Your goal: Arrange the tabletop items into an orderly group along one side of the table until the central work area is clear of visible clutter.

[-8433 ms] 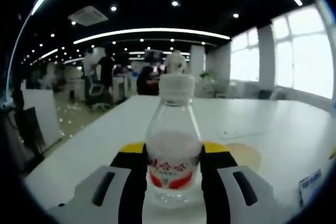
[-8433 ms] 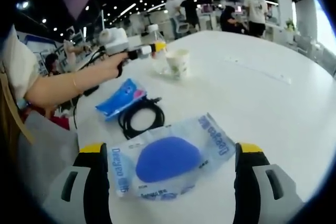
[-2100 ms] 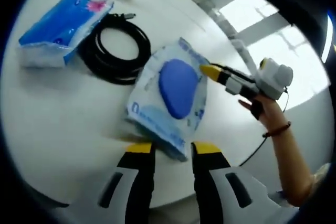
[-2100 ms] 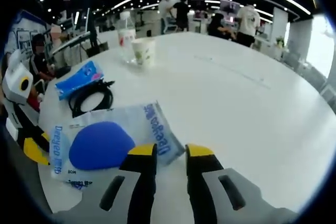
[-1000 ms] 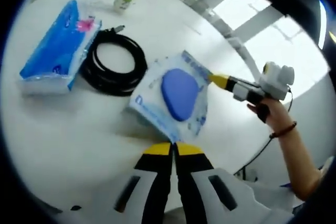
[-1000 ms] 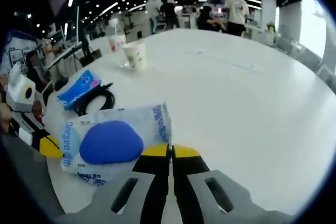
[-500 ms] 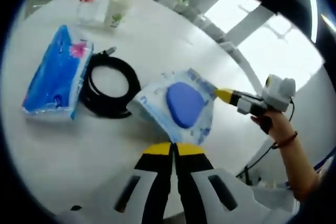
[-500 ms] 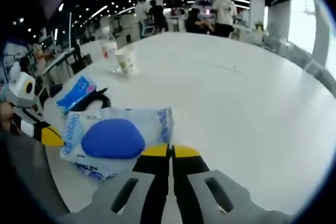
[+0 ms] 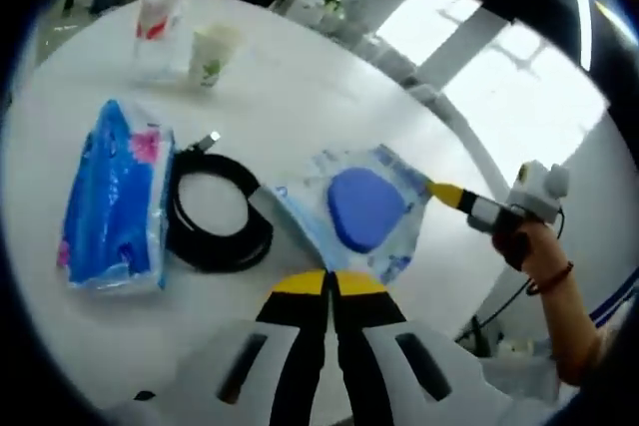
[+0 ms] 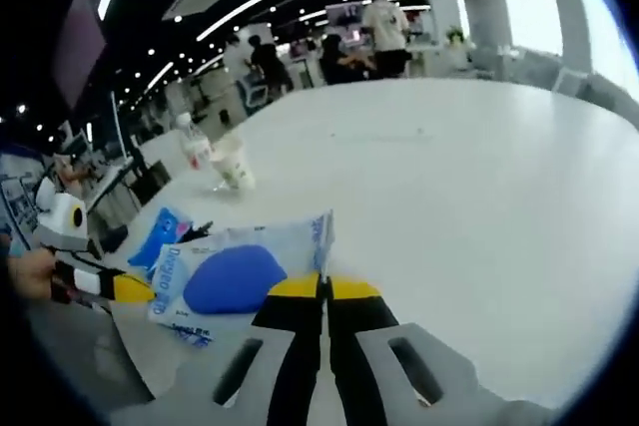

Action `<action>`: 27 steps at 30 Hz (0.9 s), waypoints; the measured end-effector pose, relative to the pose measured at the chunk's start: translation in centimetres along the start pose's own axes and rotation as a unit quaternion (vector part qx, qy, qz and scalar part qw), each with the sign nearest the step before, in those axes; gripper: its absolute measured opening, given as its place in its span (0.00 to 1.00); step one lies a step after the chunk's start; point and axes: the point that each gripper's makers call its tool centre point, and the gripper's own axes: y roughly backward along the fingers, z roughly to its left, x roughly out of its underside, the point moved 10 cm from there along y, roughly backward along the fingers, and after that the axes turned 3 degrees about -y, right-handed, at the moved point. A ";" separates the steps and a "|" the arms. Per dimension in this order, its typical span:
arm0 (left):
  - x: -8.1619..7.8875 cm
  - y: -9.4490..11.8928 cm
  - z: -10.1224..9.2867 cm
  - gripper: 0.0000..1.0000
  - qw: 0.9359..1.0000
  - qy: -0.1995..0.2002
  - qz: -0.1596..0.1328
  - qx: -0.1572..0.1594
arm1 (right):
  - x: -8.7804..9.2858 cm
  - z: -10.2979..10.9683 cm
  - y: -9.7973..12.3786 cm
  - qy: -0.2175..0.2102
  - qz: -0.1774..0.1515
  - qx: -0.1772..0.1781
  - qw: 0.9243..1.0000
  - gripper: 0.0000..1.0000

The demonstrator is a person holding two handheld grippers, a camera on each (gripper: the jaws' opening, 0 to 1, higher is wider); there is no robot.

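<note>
- Left gripper view: the left hand-held gripper (image 9: 330,284) is seen with its yellow-tipped jaws pressed together on one edge of a clear packet (image 9: 351,209) that holds a blue pad.
- On the far side of the packet, the right hand-held gripper (image 9: 436,190) is seen coming in from the right, its yellow tip at the opposite edge of the packet, with a person's hand (image 9: 527,243) behind it.
- A coiled black cable (image 9: 215,214) lies on the white worktop (image 9: 300,97) just left of the packet, and a blue tissue pack (image 9: 113,200) lies left of the cable.
- A paper cup (image 9: 211,54) and a water bottle (image 9: 165,13) stand side by side further ahead, to the left.
- Right gripper view: the right hand-held gripper (image 10: 321,290) is shown closed on the near edge of the packet (image 10: 235,271); the left hand-held gripper (image 10: 133,289) pinches its far left edge.
- The tissue pack (image 10: 163,231), paper cup (image 10: 235,169) and water bottle (image 10: 195,151) are seen ahead and to the left, beyond the packet.
</note>
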 end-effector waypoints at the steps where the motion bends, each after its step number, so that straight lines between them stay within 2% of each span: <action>1: -0.3 0.0 0.1 0.00 1.000 -0.002 -0.001 0.000 | -0.1 0.1 0.2 -0.008 -0.005 -0.004 1.000 0.01; 6: -1.9 0.0 0.7 0.00 1.000 0.004 -0.001 0.011 | -0.7 0.2 0.7 -0.029 -0.018 -0.005 0.999 0.01; 20: -6.3 -1.6 1.6 0.00 0.999 -0.048 -0.005 0.007 | -1.2 1.0 1.1 -0.044 -0.020 -0.003 0.999 0.01; 27: -8.8 -3.1 2.3 0.00 0.998 -0.061 -0.026 -0.002 | -1.7 1.1 0.0 -0.055 -0.028 0.000 0.998 0.01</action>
